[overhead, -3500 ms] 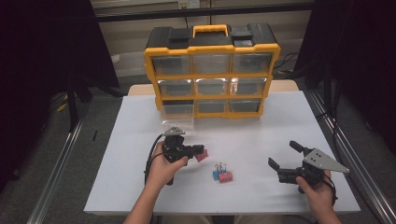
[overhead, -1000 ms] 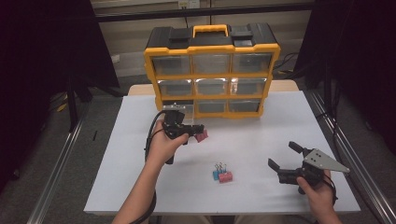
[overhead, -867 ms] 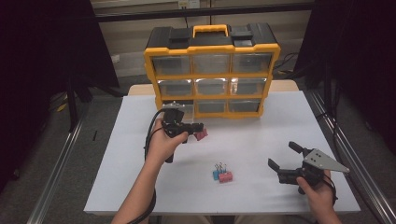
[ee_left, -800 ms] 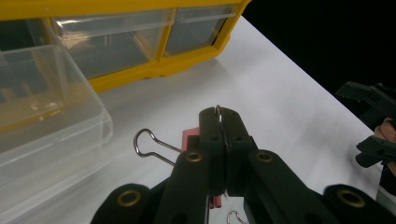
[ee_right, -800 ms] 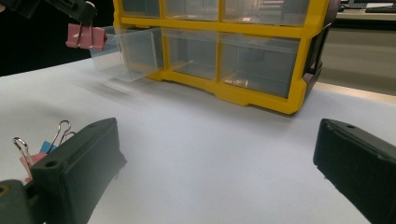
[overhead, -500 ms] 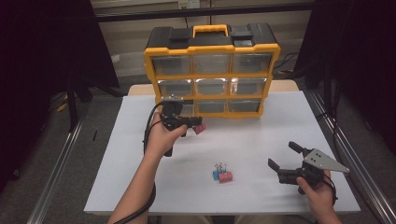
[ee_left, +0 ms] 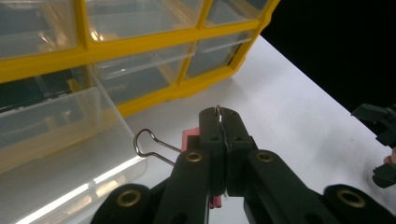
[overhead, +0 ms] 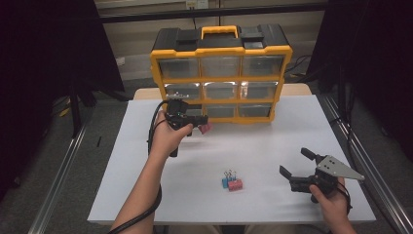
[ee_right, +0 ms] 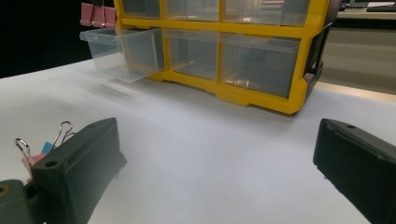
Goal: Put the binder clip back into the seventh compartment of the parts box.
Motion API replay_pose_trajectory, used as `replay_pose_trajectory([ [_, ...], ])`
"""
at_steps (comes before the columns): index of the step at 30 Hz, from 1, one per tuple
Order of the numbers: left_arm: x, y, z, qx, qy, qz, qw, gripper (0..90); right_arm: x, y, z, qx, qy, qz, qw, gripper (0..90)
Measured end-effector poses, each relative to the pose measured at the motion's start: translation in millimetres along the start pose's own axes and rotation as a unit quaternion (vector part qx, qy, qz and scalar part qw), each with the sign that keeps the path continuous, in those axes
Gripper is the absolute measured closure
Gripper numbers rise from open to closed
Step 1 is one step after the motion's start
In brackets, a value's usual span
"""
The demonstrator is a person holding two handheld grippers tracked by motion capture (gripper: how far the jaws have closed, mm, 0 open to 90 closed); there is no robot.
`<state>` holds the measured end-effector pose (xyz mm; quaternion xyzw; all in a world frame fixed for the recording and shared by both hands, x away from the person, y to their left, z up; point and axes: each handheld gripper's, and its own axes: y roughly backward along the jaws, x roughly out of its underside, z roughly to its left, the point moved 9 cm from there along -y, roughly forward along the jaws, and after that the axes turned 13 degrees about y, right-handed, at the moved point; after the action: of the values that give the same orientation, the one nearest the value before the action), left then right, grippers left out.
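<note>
1. Pink metal binder clip [ee_left: 189, 140] with silver wire handles is pinched in the left gripper [ee_left: 219, 122]; the jaws press together on one wire handle, and they cover most of the pink body.
2. High view: the clip [overhead: 206, 128] hangs just in front of the yellow-and-black plastic organiser cabinet with clear drawers [overhead: 221, 73], beside its bottom row, off the white table [overhead: 272, 146].
3. Clear plastic drawer [ee_right: 122, 52] is pulled out of the bottom row; in the right gripper view the clip sits above its far corner. Whether clip and drawer touch cannot be told.
4. Left forearm stretches forward, hand wrapped round the gripper handle.
5. Right gripper [overhead: 296, 163] rests low near the table's front right, jaws spread wide, nothing between them.
6. Small cluster of blue and red binder clips [overhead: 232, 182] lies between the hands; the right jaw partly hides it in the right gripper view.
</note>
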<state>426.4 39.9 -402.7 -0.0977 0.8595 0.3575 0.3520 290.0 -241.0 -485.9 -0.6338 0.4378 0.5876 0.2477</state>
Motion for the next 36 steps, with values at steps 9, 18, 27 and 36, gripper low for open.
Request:
replay_pose_trajectory([
  [9, -9.8, 0.9, 10.2, -0.011, 0.012, -0.011, 0.9998, 89.5, -0.2, 0.0, -0.1, 0.001, -0.001, -0.001, 1.0000, 0.7],
  [18, -17.6, 4.2, 19.4, -0.024, 0.018, -0.021, 0.9993, 89.5, -0.1, 0.0, 0.3, -0.001, -0.001, 0.000, 1.0000, 0.6],
  [27, -22.3, 3.8, 26.6, -0.032, 0.020, -0.029, 0.9989, 89.5, -0.2, 0.0, -0.3, -0.001, -0.001, -0.001, 1.0000, 0.6],
  [36, -24.3, 5.0, 37.1, -0.049, 0.019, -0.035, 0.9980, 89.5, -0.1, 0.1, 0.1, -0.002, 0.000, -0.001, 1.0000, 0.7],
])
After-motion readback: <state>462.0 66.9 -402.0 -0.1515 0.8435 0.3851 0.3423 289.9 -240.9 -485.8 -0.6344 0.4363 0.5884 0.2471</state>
